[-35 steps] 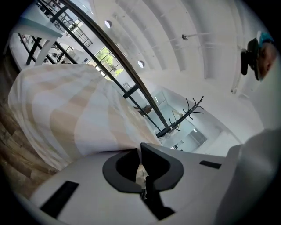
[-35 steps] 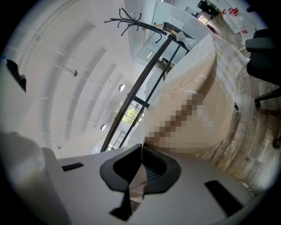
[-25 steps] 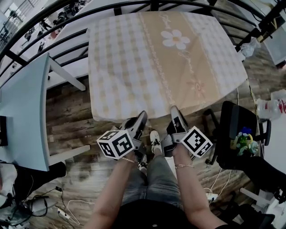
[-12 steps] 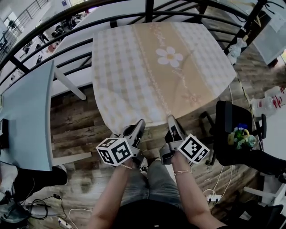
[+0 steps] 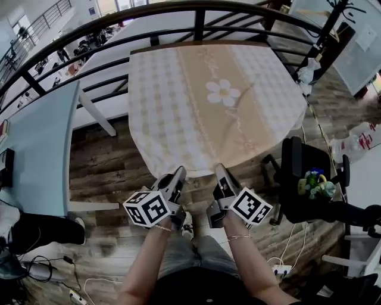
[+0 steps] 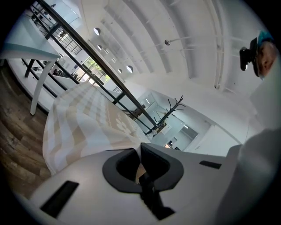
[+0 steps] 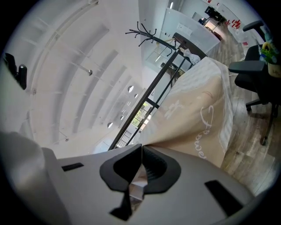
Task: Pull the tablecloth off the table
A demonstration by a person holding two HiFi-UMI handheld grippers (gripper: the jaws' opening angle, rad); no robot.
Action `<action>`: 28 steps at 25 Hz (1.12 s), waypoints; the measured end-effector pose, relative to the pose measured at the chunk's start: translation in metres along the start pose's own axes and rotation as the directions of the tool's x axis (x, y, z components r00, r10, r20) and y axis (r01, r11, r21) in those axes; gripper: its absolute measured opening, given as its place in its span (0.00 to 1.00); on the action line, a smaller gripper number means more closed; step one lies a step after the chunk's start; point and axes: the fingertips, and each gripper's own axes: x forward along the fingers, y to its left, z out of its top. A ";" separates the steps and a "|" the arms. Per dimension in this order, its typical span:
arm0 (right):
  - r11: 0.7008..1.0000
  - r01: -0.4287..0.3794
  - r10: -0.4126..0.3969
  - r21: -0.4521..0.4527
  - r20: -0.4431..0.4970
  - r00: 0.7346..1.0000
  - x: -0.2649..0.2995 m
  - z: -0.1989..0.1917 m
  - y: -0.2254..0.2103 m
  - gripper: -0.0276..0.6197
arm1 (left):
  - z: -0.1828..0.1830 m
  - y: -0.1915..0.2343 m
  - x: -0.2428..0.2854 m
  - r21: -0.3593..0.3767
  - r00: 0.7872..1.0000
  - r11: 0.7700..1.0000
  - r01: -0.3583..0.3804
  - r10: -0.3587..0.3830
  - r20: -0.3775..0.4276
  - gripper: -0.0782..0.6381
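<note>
Floor (image 5: 107, 167): wood planks, cables lying at near left.

Desk (image 5: 196, 44): under a black railing (image 5: 178, 12). Only a thin brown strip of its far edge shows bare; the rest is covered.

Tablecloth (image 5: 214, 101): beige/white check w/ plain beige centre band, white daisy print nr far right. Covers the desk top and drapes over L, R and near edges. The near hem, at mid near edge, is gathered to two points and lifted off the hang.

Pale-blue desk (image 5: 36, 155): well L of the main desk, apart from the cloth.

Black chair (image 5: 303, 173): just off the desk's near R corner. A small multicolour item (image 5: 315, 183) sits on the seat; can't ID it.

White bag (image 5: 363, 138): on floor at far R, red print. Contents not visible.

Left tongs (image 5: 178, 173): jaws fully together on the tablecloth hem, L of centre. Left gripper view confirms: tips (image 6: 139, 151) meet, beige cloth (image 6: 88, 118) runs straight into the pinch.

Right tongs (image 5: 219, 170): same, clamped tight on the hem just R of centre. In the right gripper view a fold of cloth (image 7: 197, 118) sits pressed between the pads (image 7: 151, 169).

The two tongs are near each other and apart, both at the near hem.
</note>
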 end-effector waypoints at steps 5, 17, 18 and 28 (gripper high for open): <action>1.000 -0.018 0.018 -0.026 -0.008 1.000 -0.038 -0.004 0.010 0.09 | -0.017 -0.028 -0.025 0.008 1.000 1.000 0.004 -0.004 0.028 0.13; 0.992 -0.108 0.108 -0.064 -0.015 0.994 -0.126 -0.017 0.040 0.09 | -0.053 -0.092 -0.091 0.047 0.995 0.999 0.004 -0.009 0.103 0.13; 0.991 -0.114 0.114 -0.067 -0.015 0.993 -0.133 -0.019 0.042 0.09 | -0.056 -0.097 -0.097 0.050 0.994 0.999 0.004 -0.009 0.109 0.13; 0.980 -0.177 0.174 -0.092 -0.038 0.984 -0.182 -0.026 0.055 0.09 | -0.077 -0.134 -0.131 0.093 0.988 0.996 -0.002 -0.012 0.157 0.13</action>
